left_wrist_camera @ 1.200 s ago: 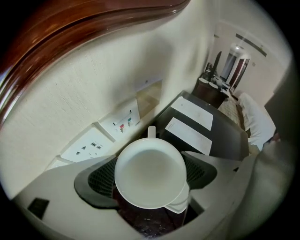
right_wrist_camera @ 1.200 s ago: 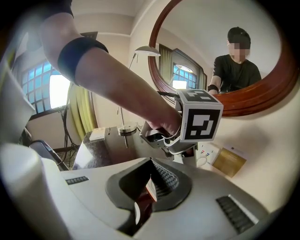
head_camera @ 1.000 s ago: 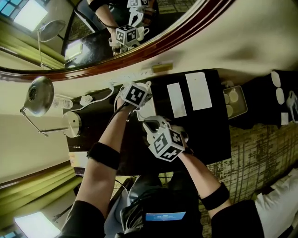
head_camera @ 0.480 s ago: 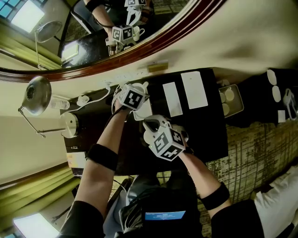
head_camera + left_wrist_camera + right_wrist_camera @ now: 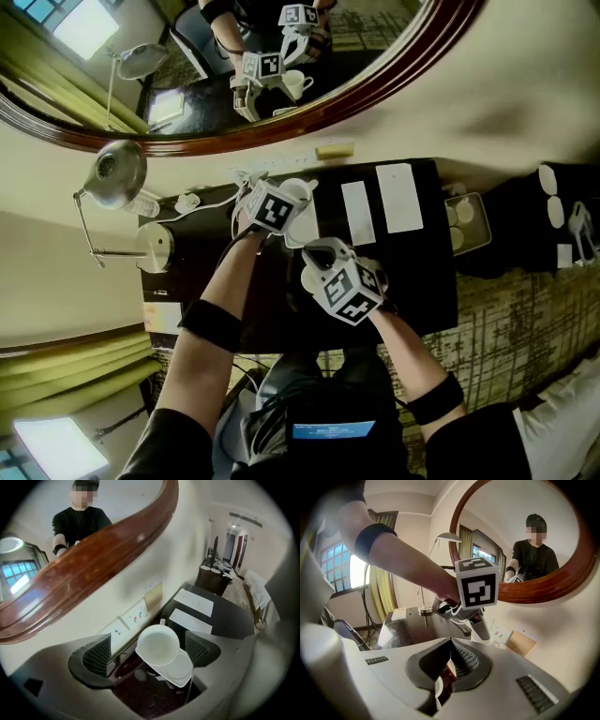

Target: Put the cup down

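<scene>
- Left gripper (image 5: 149, 652) is being held above the cup (image 5: 157, 641). Its jaws have just been opening and are now standing wide apart, and nothing is being touched by them.
- The cup is being carried upright by the saucer (image 5: 180, 670) on the dark desk (image 5: 225, 620), close to the wall. The putting down is therefore being judged as done, and only moving the gripper away is left.
- Right gripper (image 5: 449, 667) is being held with its jaws closed together, and nothing is being seen gripped in them.
</scene>
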`<state>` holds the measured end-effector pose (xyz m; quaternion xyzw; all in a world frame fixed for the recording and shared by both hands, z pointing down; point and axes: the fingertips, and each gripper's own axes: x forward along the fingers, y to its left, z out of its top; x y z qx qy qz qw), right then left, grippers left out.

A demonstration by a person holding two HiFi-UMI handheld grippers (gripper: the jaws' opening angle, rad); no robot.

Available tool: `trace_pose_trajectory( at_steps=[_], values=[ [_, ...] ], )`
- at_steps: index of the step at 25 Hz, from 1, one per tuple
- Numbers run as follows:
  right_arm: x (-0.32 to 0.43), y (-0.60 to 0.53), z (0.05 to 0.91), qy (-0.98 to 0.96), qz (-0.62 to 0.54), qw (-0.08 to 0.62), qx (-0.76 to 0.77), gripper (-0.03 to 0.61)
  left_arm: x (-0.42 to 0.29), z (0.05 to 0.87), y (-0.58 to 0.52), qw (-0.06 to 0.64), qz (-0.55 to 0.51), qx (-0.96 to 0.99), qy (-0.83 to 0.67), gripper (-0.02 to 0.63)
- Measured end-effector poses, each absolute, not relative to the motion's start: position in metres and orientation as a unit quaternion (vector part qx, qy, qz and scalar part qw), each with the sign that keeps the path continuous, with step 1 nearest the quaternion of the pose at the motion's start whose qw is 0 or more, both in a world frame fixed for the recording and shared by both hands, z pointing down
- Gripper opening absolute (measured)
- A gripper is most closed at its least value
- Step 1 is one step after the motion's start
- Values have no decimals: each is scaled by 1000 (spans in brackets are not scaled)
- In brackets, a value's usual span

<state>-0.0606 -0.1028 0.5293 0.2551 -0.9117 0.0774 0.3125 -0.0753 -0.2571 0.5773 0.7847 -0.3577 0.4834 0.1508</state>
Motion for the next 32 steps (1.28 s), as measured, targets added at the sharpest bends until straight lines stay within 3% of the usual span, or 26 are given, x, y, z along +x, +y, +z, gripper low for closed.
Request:
trace_pose_trajectory(
  at_steps=[4, 15, 24, 32],
  values=[
    [-52, -99, 515, -910, 72, 315, 261, 5, -88, 542, -237, 146, 467, 794, -362, 487],
    [-31, -71, 483, -901, 72, 319, 287, 5, -124, 484, -154, 143, 375, 814, -421, 2],
    [-12, -34, 507, -887, 110, 338, 296, 5, -136, 466, -80, 174, 278, 841, -430, 2],
    [1, -7, 529, -874, 125, 362, 299, 5, -141, 483, -30, 184, 269, 840, -434, 1]
  ],
)
